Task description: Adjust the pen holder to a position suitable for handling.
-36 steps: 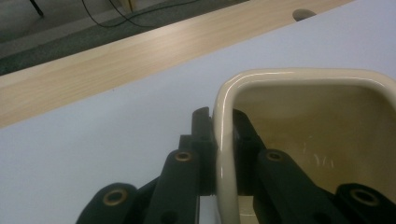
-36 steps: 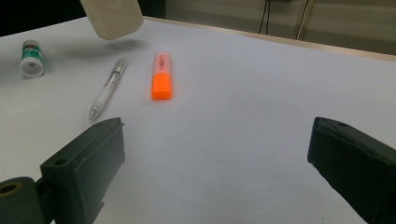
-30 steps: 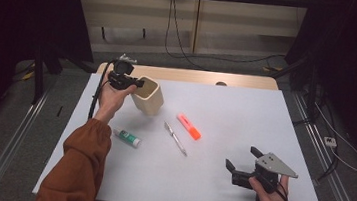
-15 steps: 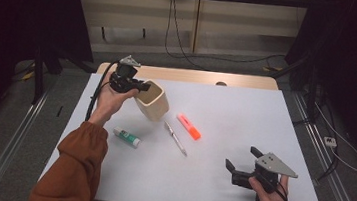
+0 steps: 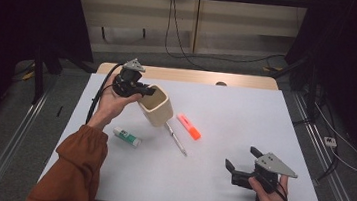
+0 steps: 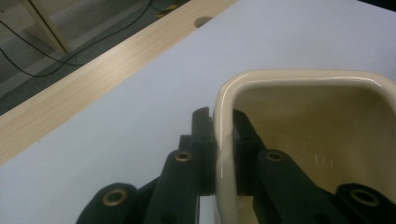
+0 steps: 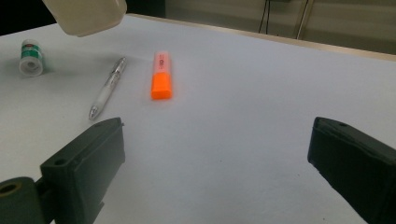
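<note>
Cream-coloured and glossy, a squarish cup (image 5: 158, 107) hangs tilted above the far left part of our white desk (image 5: 245, 112), clamped at its rim by our left hand-held gripper (image 5: 143, 91). In the left gripper view, one jaw presses the outside of the wall and the other the inside; the cup (image 6: 299, 140) runs off the frame there, so its base is out of sight. In the right gripper view just a corner of the cup (image 7: 86, 16) shows at the top edge.

Our right hand-held gripper (image 5: 241, 166) rests near the desk's near right edge, jaws spread wide with nothing between them.

Beneath and beside the cup lie a pen (image 5: 176, 139), an orange highlighter (image 5: 189, 126) and a small green-and-white tube (image 5: 127, 136), whose label we cannot read. These sit close together. The whole right half of the desk is bare white surface, and a wooden strip (image 5: 204, 77) borders the far edge.
</note>
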The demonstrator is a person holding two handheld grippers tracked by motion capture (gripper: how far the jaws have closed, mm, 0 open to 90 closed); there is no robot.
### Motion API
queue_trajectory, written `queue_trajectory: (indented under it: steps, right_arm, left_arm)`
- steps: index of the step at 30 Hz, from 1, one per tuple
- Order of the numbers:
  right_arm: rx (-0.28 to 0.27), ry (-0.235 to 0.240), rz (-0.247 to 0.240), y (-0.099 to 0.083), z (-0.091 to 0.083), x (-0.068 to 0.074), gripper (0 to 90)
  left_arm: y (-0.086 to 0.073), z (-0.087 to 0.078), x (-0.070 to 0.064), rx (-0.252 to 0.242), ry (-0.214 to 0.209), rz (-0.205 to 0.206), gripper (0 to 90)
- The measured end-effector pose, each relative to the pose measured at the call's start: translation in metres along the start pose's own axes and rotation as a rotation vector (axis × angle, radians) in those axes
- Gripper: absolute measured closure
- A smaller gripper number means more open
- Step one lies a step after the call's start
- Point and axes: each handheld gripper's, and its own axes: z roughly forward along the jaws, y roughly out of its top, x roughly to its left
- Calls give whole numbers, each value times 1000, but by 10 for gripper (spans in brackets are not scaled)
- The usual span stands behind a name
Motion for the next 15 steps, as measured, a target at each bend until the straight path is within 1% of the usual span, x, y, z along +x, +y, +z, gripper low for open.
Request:
queue_trajectory:
  steps: [1, 5, 7, 9, 12, 15]
  right_arm:
    - [0, 0, 0, 0, 0, 0, 32]
    - [0, 0, 0, 0, 0, 0, 32]
    - [0, 0, 1, 0, 0, 0, 32]
    - [0, 0, 1, 0, 0, 0, 32]
    - [0, -1, 0, 0, 0, 0, 32]
    - [1, 0, -1, 0, 0, 0, 32]
  left_arm:
    - [0, 0, -2, 0, -11, 1, 832]
    - [-1, -3, -8, -2, -44, 28, 833]
    - [-2, -4, -11, 12, -55, 48, 832]
    - [-4, -5, -13, 24, -78, 72, 832]
    - [-7, -6, -16, 41, -112, 98, 832]
    - [-12, -6, -19, 44, -143, 110, 832]
